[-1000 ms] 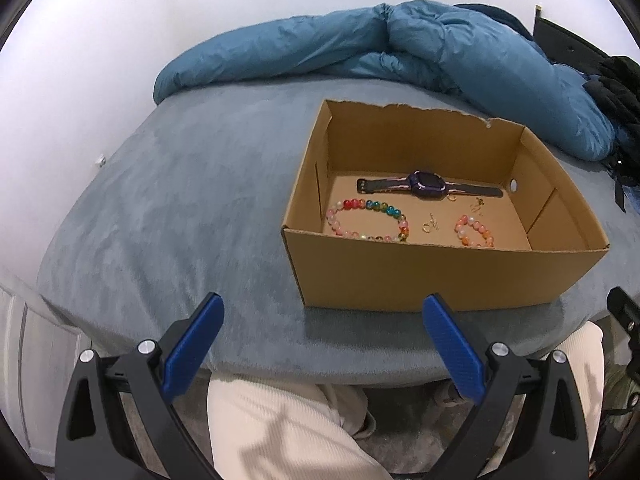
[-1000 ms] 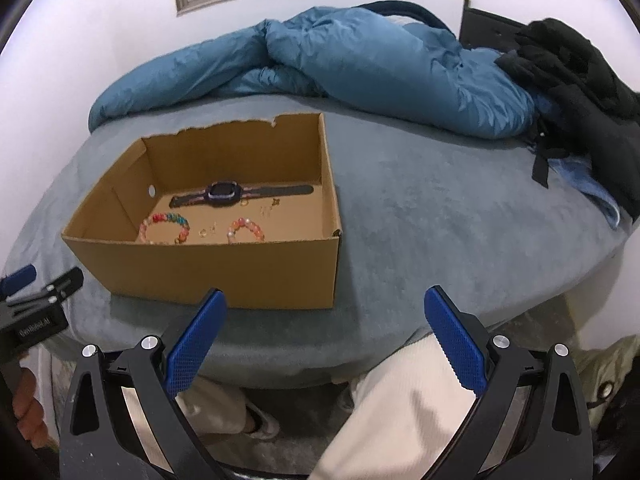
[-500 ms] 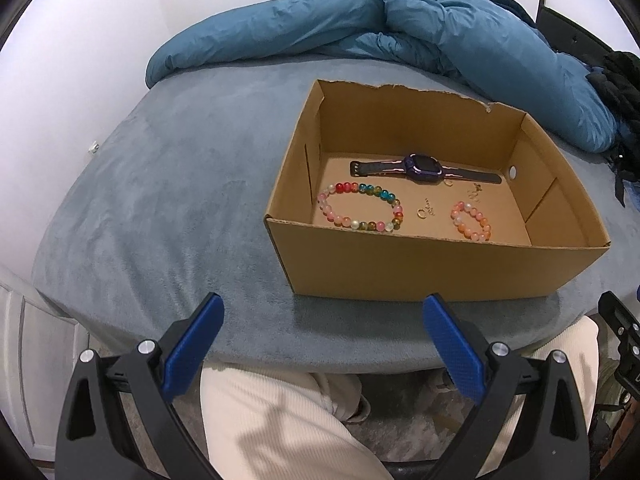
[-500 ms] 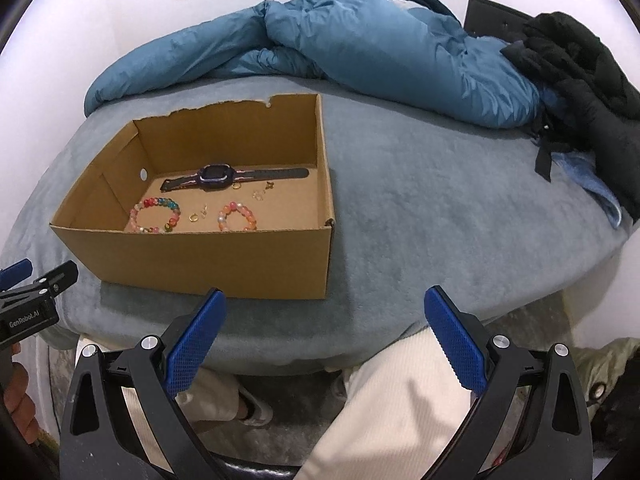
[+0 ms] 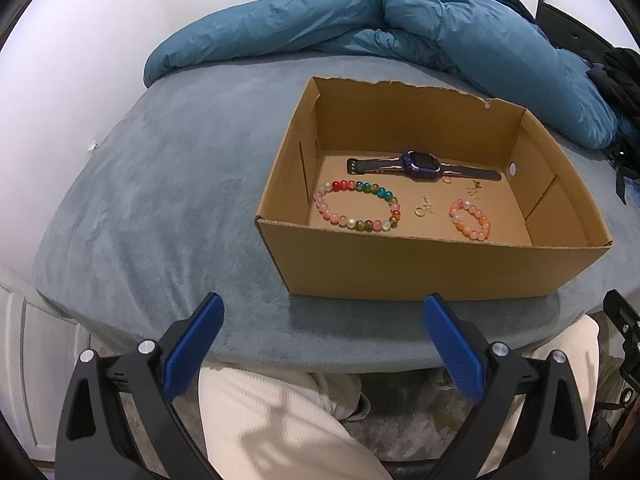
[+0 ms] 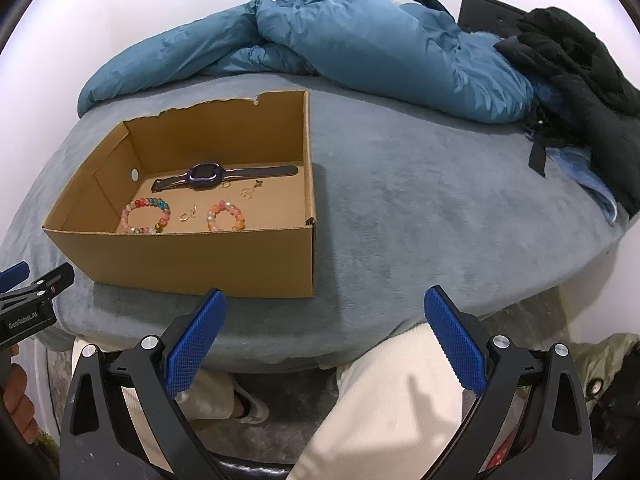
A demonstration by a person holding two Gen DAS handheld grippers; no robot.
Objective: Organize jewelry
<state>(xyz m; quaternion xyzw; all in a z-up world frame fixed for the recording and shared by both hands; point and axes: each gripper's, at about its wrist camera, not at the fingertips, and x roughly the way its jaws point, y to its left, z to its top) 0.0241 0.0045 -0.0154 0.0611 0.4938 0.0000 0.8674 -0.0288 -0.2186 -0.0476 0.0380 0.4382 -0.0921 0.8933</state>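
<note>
An open cardboard box sits near the front edge of a grey-blue bed. Inside lie a purple watch, a large multicoloured bead bracelet, a small pink-orange bead bracelet and small gold rings and earrings. My left gripper is open and empty, in front of the box's near wall. My right gripper is open and empty, in front of the box's right corner.
A rumpled blue duvet lies along the back of the bed. Black clothing is piled at the far right. The person's legs in cream trousers are below the grippers. The left gripper's tip shows in the right wrist view.
Both grippers have moved closer to the bed and higher, so the box looks nearer and its floor shows more. Both stay open. The jewelry has not moved.
</note>
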